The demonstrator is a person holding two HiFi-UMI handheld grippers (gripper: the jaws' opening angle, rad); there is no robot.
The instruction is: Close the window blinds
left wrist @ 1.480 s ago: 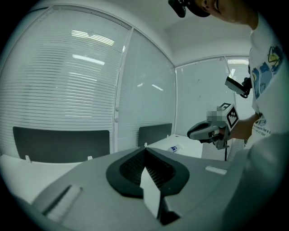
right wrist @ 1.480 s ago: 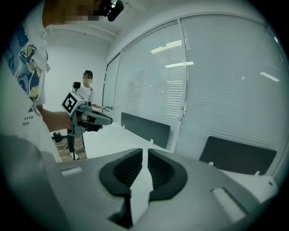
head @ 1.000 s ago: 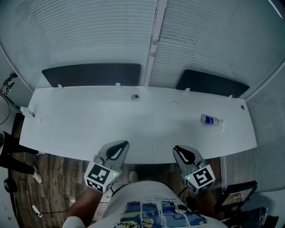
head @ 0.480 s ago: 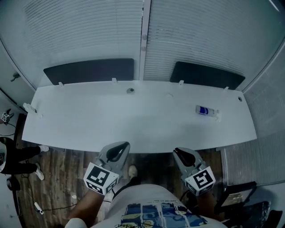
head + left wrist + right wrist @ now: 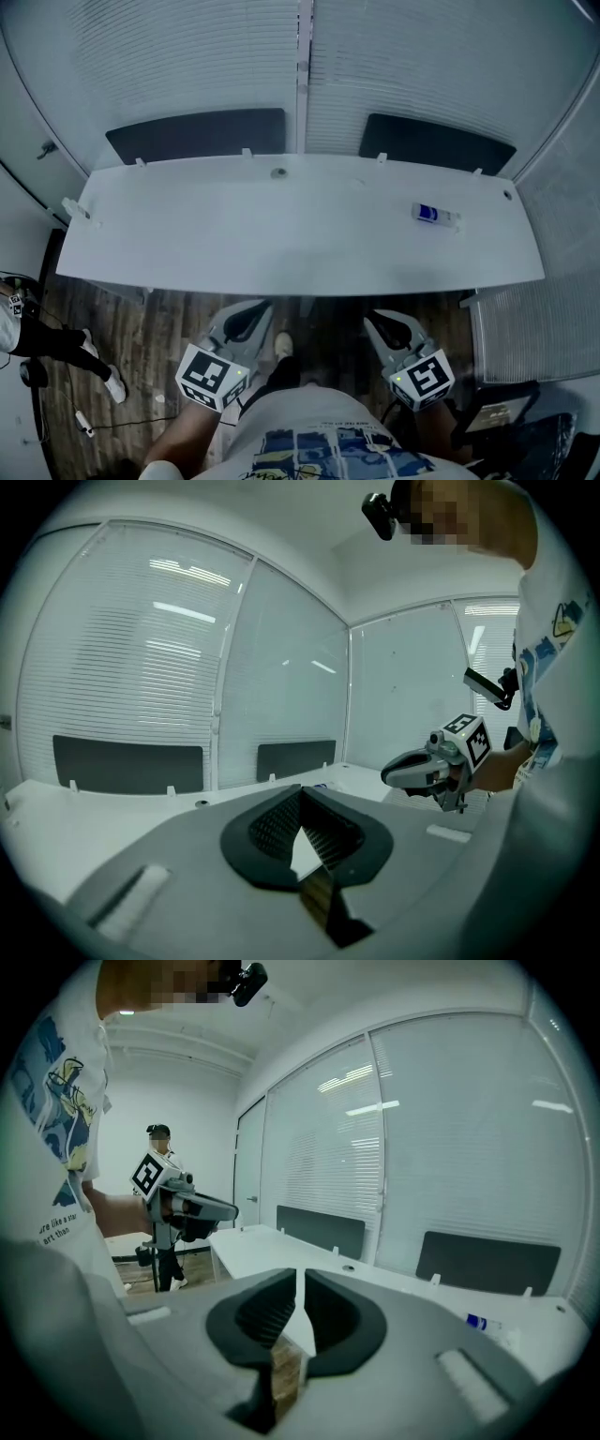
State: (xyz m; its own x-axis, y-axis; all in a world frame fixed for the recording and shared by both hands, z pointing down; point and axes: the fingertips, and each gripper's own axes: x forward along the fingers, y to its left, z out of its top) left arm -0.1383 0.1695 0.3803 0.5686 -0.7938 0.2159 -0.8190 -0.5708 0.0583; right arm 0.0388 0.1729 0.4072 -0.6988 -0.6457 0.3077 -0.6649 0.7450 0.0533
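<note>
Both short of the counter, fingers clenched on nothing: left gripper, right gripper. Approach step; blinds untouched. Next: reach across, unclench, grasp their control.

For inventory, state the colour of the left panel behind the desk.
Left panel: dark, near black; clearest in head view.

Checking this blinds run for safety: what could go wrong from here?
The white desk stands between the person and the blinds, so reaching them likely means leaning over it, and an arm could knock the small bottle. Both the left gripper and the right gripper are shut and empty, so a grab at any control may miss.
</note>
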